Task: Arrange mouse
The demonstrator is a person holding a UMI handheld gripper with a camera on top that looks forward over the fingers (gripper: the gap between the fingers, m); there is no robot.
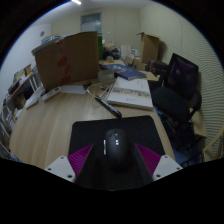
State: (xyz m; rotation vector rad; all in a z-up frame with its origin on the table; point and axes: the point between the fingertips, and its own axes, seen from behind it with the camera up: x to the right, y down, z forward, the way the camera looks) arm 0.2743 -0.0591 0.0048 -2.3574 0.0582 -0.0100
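A black mouse [114, 143] with a scroll wheel sits between my gripper's [114, 158] two fingers, its sides against the pink pads [82, 157]. The fingers are shut on it. Under and beyond the mouse lies a black mouse pad [90, 128] on the wooden table [45, 122]. I cannot tell whether the mouse rests on the pad or hangs just above it. The mouse's rear half is hidden in shadow between the fingers.
A large cardboard box [65, 58] stands at the table's far left. A white book or stack of papers [130, 95] lies beyond the pad, with a cable [104, 102] beside it. A black office chair [180, 85] stands to the right of the table.
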